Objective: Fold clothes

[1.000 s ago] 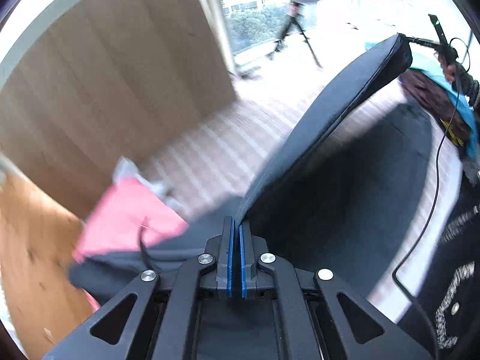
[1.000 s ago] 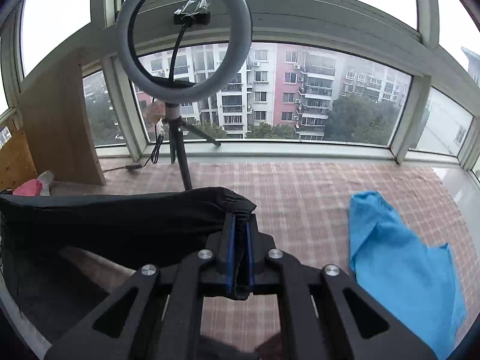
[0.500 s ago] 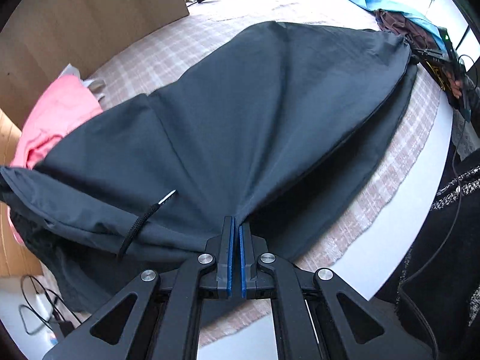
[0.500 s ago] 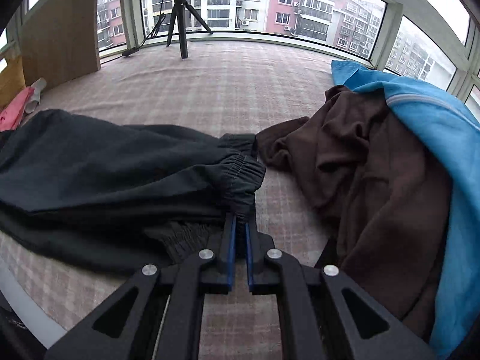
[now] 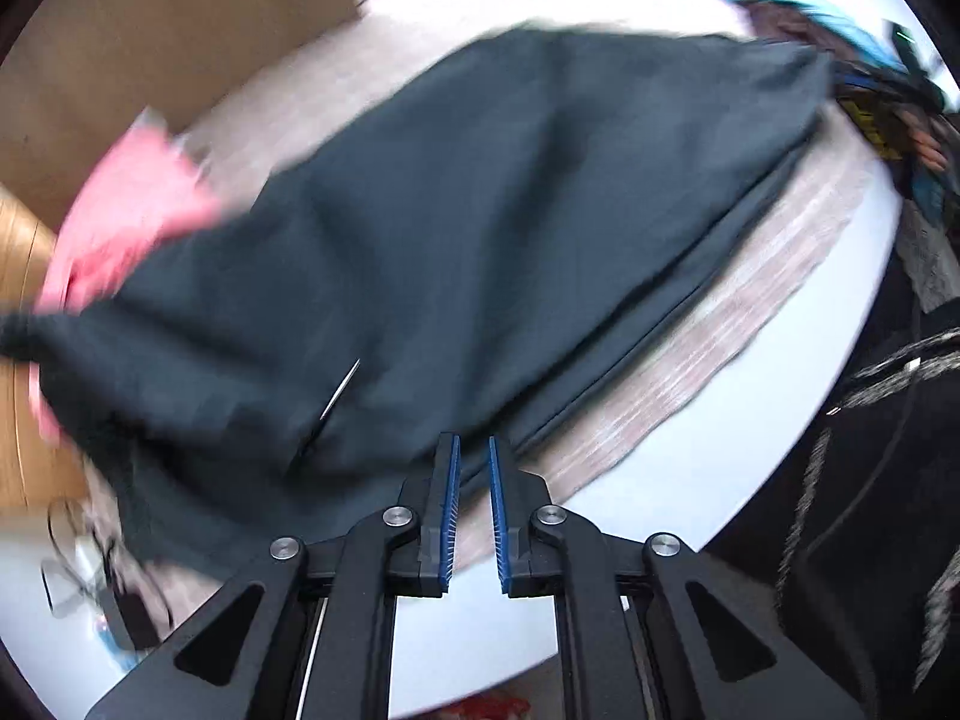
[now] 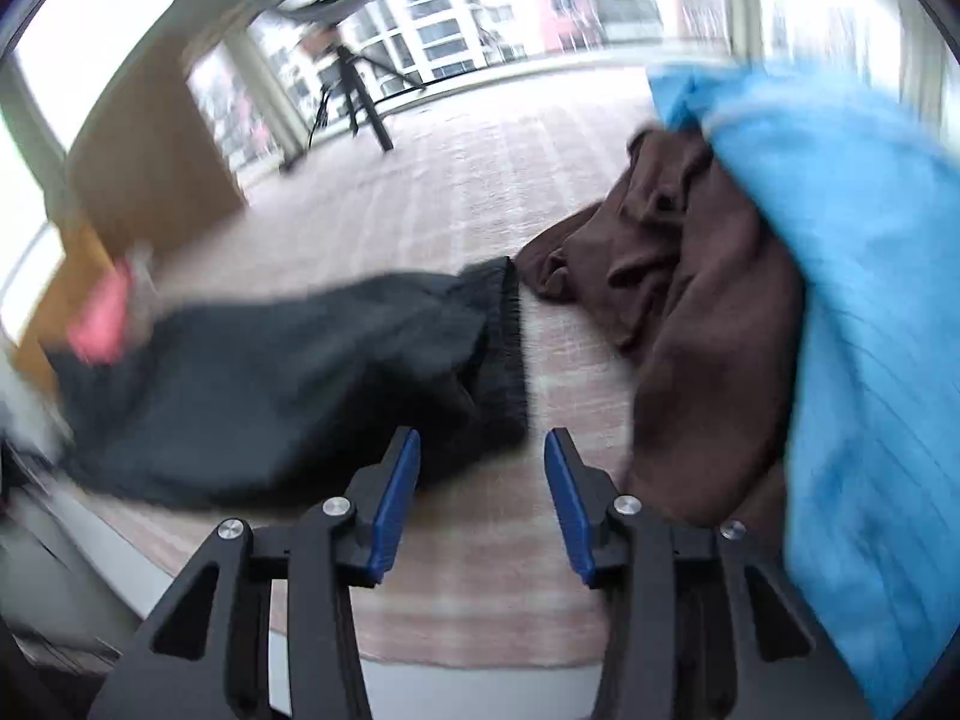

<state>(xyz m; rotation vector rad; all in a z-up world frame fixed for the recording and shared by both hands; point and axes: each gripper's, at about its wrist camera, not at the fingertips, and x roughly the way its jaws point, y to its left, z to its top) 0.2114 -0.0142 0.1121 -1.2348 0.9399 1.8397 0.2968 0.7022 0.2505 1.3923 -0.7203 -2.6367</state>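
I see a checked pink cloth (image 6: 480, 192) covering the white table (image 5: 630, 504), and on it lies the largest thing, the dark trousers (image 5: 480, 228), spread flat across the near part of the cloth. Their long axis runs across the table, from the waist end on my left, where a drawstring (image 5: 339, 390) trails over the fabric, to the ribbed ankle cuff (image 6: 504, 348) on my right, which points toward the other garments. Just beyond that cuff a brown garment (image 6: 678, 312) lies crumpled, its nearest fold all but touching the cuff, and a blue garment (image 6: 858, 300) is heaped over its right side; together they block the right of the table. At the waist end a pink garment (image 5: 126, 204) lies partly under the trousers, beside a wooden panel (image 5: 150, 48) that stands along the left. Farther back a tripod (image 6: 360, 96) with a ring light stands before the window. At the right edge of the left view I see a person's dark patterned clothing (image 5: 870, 480). My right gripper (image 6: 480, 450) hangs over the near corner of the cuff, its jaws opening, well apart and not pressing the fabric. My left gripper (image 5: 474, 450) is over the near edge of the trousers, jaws opening, a narrow gap between the blue pads (image 5: 450, 504), nothing clamped there. Both views are blurred.
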